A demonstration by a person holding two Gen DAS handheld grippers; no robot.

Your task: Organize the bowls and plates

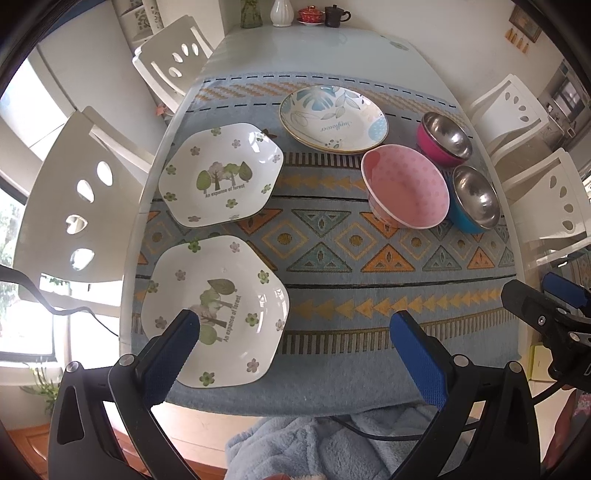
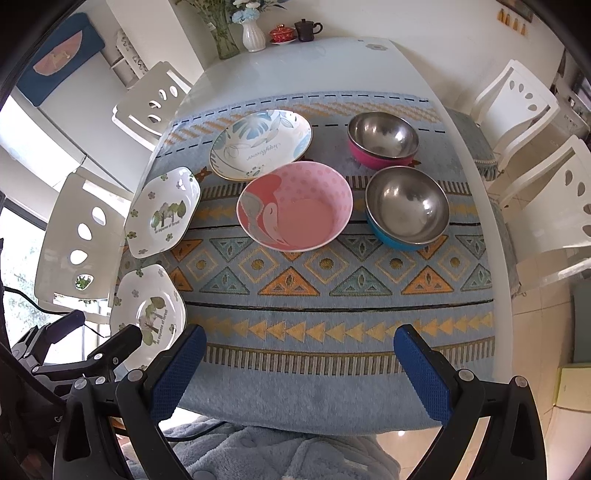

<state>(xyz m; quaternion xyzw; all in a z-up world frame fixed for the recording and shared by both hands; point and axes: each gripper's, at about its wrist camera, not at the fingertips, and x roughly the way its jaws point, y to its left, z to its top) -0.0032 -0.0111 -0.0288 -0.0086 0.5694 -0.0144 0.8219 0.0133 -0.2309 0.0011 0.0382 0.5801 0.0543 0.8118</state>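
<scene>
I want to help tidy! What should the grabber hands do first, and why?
Probably lower the open left gripper onto the near forest plate, grip its rim, and stack it on the matching forest plate behind. It lies closest, under that gripper; both grippers are empty, and the two plates look alike.

White chairs [image 2: 532, 107], bright window [image 1: 22, 122], tiled floor [image 2: 543, 332]

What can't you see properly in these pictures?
- Near plate: left view, the left gripper's finger covers part of its near-left side.
- Round plate: it seems to sit on a second one; only a rim shows underneath.
- Pink bowl's outside pattern: mostly hidden by its own wall in both views.
- Blue bowl: left view, the pink bowl hides its left edge.
- Red teacup: too small for detail.
</scene>
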